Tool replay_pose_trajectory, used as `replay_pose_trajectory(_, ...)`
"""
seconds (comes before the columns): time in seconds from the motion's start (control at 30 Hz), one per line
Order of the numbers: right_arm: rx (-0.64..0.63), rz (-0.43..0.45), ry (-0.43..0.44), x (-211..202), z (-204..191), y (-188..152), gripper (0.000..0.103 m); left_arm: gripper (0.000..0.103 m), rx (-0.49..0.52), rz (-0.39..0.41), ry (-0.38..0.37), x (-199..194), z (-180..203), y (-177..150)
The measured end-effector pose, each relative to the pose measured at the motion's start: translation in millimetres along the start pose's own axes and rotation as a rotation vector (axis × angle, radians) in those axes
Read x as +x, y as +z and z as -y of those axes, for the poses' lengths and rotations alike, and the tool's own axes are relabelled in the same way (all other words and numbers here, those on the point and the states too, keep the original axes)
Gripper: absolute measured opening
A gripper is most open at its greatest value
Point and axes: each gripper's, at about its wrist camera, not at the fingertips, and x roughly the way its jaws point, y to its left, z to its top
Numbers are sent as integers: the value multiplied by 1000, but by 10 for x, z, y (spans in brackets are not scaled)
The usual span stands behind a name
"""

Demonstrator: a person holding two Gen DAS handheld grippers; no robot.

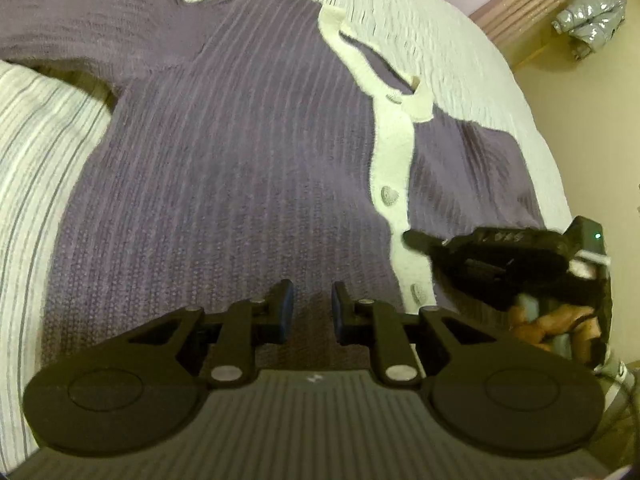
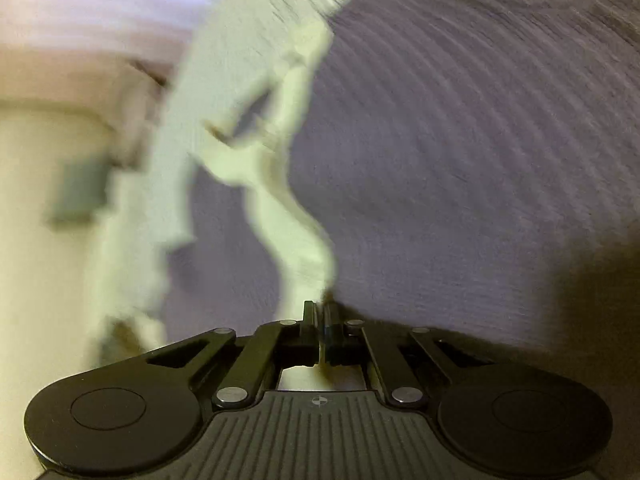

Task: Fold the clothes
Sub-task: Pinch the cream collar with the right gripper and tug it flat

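Observation:
A purple ribbed knit cardigan (image 1: 240, 168) with a cream button band (image 1: 392, 168) lies spread on the bed. My left gripper (image 1: 313, 312) is open and empty, just above the cardigan's lower part. My right gripper (image 1: 412, 237) reaches in from the right onto the button band. In the blurred right wrist view, my right gripper (image 2: 321, 312) is shut on the cream band (image 2: 288, 216), which rises from the purple knit (image 2: 460, 160).
The bed has a white striped cover (image 1: 36, 152). Its far right edge (image 1: 536, 112) drops to a pale floor. A silver padded jacket (image 1: 590, 16) lies on the floor at the far right by pink curtains.

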Motion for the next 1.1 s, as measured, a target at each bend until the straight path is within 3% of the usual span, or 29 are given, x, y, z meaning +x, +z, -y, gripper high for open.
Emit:
replay_pose_trajectory(0.1,-183,36,-91,-63,-294,-13,1,16,21,-1,5,-18,-6,37)
replay_pose_trajectory(0.2,-266,93,-80,-195,-492,108,10,16,11,-6,-11,-17,-66,72)
replay_pose_trajectory(0.23,-292,112,-75,-239,-556,150,23,16,0,-8,-19,-10,-88,84)
replay_pose_trajectory(0.27,-293,129,-68,-233,-598,219,50,16,-7,-8,-25,-6,-102,93)
replay_pose_trajectory(0.3,-296,146,-68,-204,-635,279,59,16,-7,-5,-28,-12,-106,97)
replay_pose_trajectory(0.53,-242,189,9,271,-786,585,58,16,-14,17,-41,-81,-169,147)
replay_pose_trajectory(0.6,-205,176,31,433,-778,621,34,16,-22,18,-43,-86,-213,170)
replay_pose_trajectory(0.63,-173,163,40,471,-734,648,5,16,-26,19,-44,-89,-233,182)
replay_pose_trajectory(0.67,-138,150,48,510,-688,675,2,16,-28,21,-44,-89,-246,195)
replay_pose_trajectory(0.8,-260,252,11,278,-729,557,2,16,-20,23,-40,-54,-293,220)
replay_pose_trajectory(0.93,-198,215,-41,418,-505,624,2,15,-6,18,-28,-13,-313,205)
replay_pose_trajectory(1.0,-236,239,-102,334,-619,581,2,15,2,19,-22,-30,-309,200)
replay_pose_trajectory(1.03,-266,268,-149,259,-700,534,8,15,5,20,-20,-49,-307,200)
replay_pose_trajectory(1.07,-295,296,-196,185,-781,487,28,15,6,19,-18,-69,-309,201)
replay_pose_trajectory(1.1,-332,340,-253,96,-852,410,40,15,6,20,-17,-93,-307,202)
